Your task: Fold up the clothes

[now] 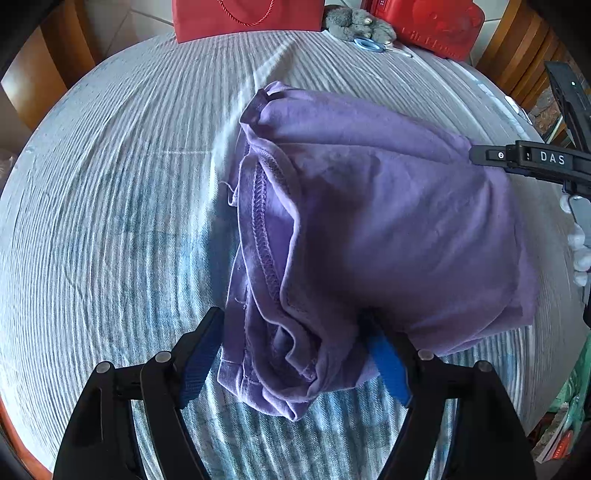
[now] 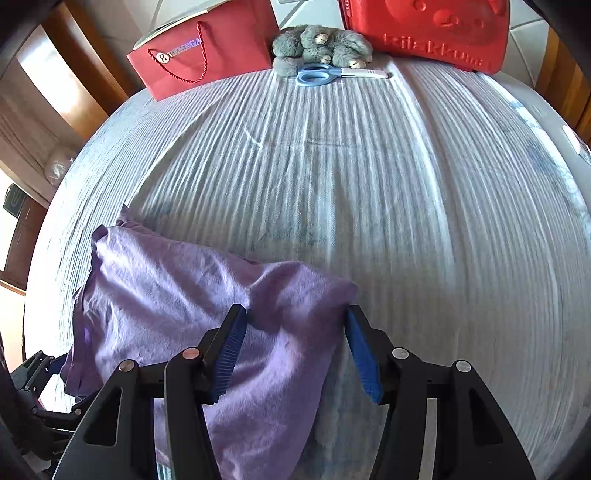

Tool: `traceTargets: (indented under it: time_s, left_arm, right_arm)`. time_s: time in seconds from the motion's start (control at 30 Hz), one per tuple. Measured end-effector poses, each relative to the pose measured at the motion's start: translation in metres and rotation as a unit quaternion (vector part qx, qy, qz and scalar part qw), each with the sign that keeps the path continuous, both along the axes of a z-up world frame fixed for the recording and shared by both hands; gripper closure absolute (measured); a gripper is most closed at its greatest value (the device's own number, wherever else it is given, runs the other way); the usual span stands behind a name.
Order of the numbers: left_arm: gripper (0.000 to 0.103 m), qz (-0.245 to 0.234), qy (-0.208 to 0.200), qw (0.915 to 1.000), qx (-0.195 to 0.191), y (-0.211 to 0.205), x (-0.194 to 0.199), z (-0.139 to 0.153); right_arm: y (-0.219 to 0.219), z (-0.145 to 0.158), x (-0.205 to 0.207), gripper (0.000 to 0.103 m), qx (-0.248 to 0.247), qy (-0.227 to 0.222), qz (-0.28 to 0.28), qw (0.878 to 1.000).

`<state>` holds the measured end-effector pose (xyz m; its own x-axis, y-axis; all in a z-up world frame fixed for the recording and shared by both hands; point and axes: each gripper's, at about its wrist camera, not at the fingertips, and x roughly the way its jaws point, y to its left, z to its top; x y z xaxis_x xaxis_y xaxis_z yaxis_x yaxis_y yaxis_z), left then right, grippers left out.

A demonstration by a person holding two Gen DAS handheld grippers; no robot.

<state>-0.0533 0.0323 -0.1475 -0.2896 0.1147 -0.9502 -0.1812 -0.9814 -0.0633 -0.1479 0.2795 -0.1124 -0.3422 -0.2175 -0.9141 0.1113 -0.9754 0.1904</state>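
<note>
A purple garment [image 1: 369,221] lies folded in a thick bundle on the striped blue-white tablecloth [image 1: 110,221]. My left gripper [image 1: 291,325] is open, its fingers straddling the bundle's near corner, with cloth between the blue pads. The right gripper's finger [image 1: 524,158] shows at the bundle's right edge. In the right wrist view the garment [image 2: 177,295] lies at the lower left. My right gripper [image 2: 295,321] is open over its right corner, fingers either side of the cloth. The left gripper [image 2: 37,373] shows at the far left edge.
At the table's far edge stand a red paper bag [image 2: 207,48], a grey plush toy [image 2: 321,44], blue-handled scissors [image 2: 325,74] and a red case [image 2: 428,33]. Wooden chairs [image 1: 37,74] ring the table.
</note>
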Motion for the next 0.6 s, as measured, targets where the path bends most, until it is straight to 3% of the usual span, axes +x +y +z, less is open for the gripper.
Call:
traceTargets:
  time_s: [0.07,0.17,0.23,0.4,0.53,0.6]
  left_arm:
    - [0.034,0.000,-0.002,1.0000,-0.001,0.003,-0.002,0.001]
    - [0.056,-0.005,-0.012,0.9999,0.004,0.011,-0.005,0.006]
    - [0.057,-0.003,-0.011,0.9999,0.002,0.014,-0.005,0.006]
    - [0.070,-0.003,-0.012,0.9999,-0.010,0.017,-0.006,0.012]
    - [0.067,-0.011,-0.004,0.9999,-0.005,0.021,-0.010,0.011]
    - [0.059,-0.008,0.001,0.9998,0.016,0.018,-0.014,0.012]
  right_arm:
    - [-0.005,-0.005,-0.004,0.048,0.004,-0.006,0.013,1.000]
    - [-0.018,-0.006,-0.002,0.059,0.050,0.008,0.040,0.998]
    - [-0.023,-0.005,-0.001,0.072,0.064,0.013,0.055,0.996]
    - [-0.019,-0.003,0.002,0.081,0.058,0.014,0.066,0.996]
    - [-0.017,-0.003,0.001,0.081,0.053,0.015,0.068,0.996]
    - [-0.019,-0.003,0.002,0.081,0.056,0.018,0.072,0.996]
